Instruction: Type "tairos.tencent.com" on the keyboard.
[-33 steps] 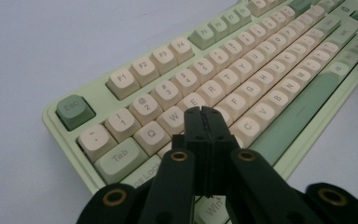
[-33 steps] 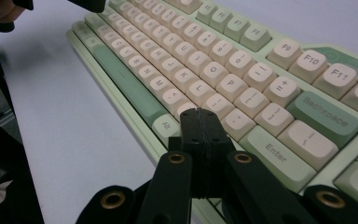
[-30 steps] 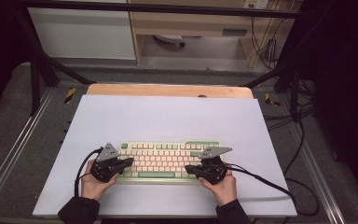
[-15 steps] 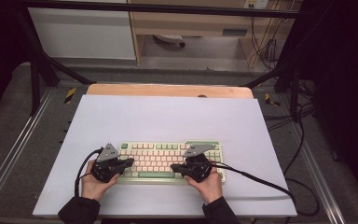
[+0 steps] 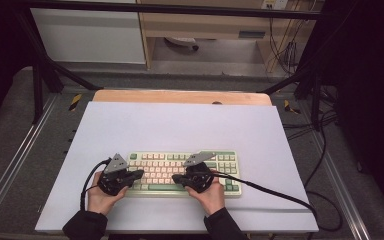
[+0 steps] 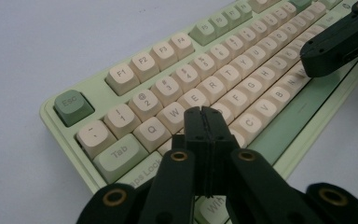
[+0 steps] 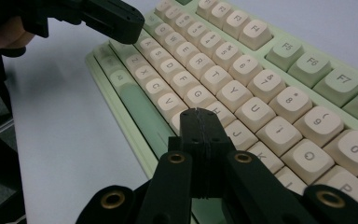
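A pale green keyboard with cream keys lies near the front of the white board. My left gripper is shut with nothing in it. Its tips hover over the left-hand letter keys of the keyboard, around the S and D keys. My right gripper is also shut and empty. Its tips stand over the lower middle rows of the keyboard, near the H and B keys. Both grippers point inward toward each other: the right one's tip shows in the left gripper view, and the left one's tip in the right gripper view.
The white board covers most of the table, with a wooden strip along its far edge. A black cable trails from the right gripper across the board to the right. Metal frame rails run along both sides.
The right gripper has slid left along the keyboard, from its right end to its middle. The left gripper has stayed in place. Both stay shut.
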Tool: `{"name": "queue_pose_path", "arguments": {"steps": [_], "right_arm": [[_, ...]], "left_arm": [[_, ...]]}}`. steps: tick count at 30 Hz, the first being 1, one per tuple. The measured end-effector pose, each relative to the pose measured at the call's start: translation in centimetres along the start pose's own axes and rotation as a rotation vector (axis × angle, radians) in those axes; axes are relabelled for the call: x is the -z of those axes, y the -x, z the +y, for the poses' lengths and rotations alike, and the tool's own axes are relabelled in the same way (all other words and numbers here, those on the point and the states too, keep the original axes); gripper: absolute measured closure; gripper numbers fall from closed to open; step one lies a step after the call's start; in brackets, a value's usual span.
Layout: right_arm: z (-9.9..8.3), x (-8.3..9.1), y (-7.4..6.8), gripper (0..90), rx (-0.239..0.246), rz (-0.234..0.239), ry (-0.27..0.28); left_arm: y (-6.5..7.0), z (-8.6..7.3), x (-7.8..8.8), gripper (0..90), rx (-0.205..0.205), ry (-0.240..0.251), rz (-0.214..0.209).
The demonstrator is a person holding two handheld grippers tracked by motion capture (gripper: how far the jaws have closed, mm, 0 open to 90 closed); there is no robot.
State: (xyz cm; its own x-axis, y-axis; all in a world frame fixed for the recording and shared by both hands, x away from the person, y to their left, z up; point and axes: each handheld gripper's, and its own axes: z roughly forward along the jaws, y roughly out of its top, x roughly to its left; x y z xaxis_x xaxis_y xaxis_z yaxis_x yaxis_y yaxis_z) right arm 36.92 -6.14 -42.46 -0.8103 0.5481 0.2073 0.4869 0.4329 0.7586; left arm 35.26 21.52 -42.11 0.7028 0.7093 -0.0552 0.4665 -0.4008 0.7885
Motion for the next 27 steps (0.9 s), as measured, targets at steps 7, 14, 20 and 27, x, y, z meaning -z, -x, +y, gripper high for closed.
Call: {"name": "queue_pose_path", "arguments": {"steps": [7,14,20,27], "right_arm": [[-0.3,-0.7,0.1,90.0,0.002,-0.007,-0.019],[-0.4,-0.9,0.1,90.0,0.001,-0.009,-0.023],[-0.3,-0.8,0.1,90.0,0.008,-0.011,-0.022],[0.3,0.7,0.1,90.0,0.024,-0.015,0.0]], "left_arm": [[0.0,0.0,0.0,89.7,-0.001,-0.001,0.001],[0.0,0.0,-0.1,89.7,-0.001,-0.003,0.0],[0.1,0.0,-0.1,89.7,-0.006,-0.005,-0.003],[0.2,0.0,0.0,89.6,-0.006,-0.001,-0.005]]}}
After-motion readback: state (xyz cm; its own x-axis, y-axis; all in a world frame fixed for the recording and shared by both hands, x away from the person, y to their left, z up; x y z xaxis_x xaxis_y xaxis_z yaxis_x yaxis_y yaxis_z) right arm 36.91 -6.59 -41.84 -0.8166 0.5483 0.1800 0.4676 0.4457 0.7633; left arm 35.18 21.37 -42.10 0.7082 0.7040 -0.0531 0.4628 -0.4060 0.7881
